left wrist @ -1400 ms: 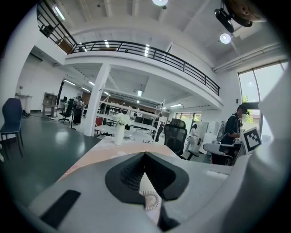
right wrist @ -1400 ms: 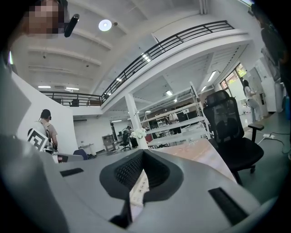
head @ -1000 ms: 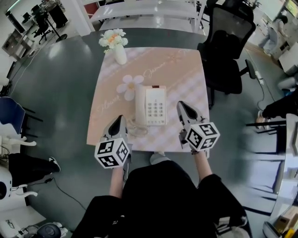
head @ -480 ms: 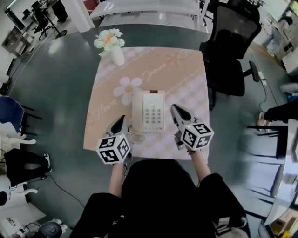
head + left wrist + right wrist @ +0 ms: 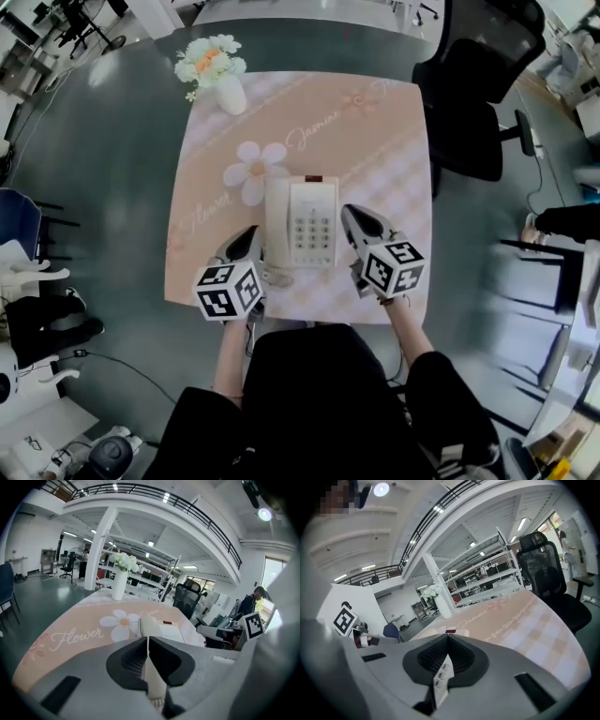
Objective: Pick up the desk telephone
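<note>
Left claw point(image 5: 249, 234), pressed together and empty, has the phone point(image 5: 302, 223) just to its right on the worktop point(image 5: 375, 141). The right claw point(image 5: 352, 214), also pressed together and empty, has the phone just to its left. If squeezed between two closed claws, the smooth body could slip or tip, likely spilling the handset point(image 5: 277, 220).

Smooth cream plastic telephone point(image 5: 302, 222) on a matt pink printed tablecloth point(image 5: 375, 141).

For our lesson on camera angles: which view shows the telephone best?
The head view: the whole telephone lies in sight from above. The left gripper view shows its far part; the right, a keypad sliver.
</note>
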Motion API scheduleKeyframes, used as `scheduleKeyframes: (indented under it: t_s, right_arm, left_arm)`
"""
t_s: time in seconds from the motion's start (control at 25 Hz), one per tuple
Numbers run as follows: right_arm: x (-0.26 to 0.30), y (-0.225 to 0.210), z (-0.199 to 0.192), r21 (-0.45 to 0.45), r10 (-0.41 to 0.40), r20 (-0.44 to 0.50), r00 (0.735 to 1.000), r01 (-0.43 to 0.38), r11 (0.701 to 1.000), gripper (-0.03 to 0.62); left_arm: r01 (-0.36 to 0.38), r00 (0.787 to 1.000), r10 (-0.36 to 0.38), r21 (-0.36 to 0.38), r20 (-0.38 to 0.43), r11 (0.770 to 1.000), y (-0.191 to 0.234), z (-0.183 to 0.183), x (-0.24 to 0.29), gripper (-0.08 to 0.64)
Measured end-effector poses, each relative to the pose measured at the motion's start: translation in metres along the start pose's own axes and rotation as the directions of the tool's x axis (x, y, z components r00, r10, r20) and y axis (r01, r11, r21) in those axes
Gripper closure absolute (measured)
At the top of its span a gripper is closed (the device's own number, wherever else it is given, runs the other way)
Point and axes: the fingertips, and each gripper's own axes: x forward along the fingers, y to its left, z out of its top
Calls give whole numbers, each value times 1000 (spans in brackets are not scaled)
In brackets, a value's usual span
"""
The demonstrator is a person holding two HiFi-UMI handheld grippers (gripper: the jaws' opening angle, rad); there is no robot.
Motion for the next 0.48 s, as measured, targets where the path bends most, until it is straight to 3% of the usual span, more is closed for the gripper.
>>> scheduleKeyframes:
  t_s: [0.12, 0.2, 0.32, 0.48]
  right_arm:
    - [6, -7, -8, 56, -5, -3, 1000, 5, 998, 599]
    - [9, -11, -14, 101, -3, -18, 1000, 5, 995, 582]
    - [17, -15, -22, 167, -4, -46, 999, 11, 986, 517]
    - [30, -18, -29, 299, 14, -60, 998, 4, 954, 415]
  left_arm:
    - [8, 1000, -8, 4, -22, 1000, 4, -1, 10, 555]
    - [29, 999, -30, -19, -41, 999, 5, -4, 17, 509]
    - [66, 996, -70, -76, -50, 995, 6, -5, 25, 463]
    - [99, 992, -105, -100, -63, 990, 3, -8, 35, 395]
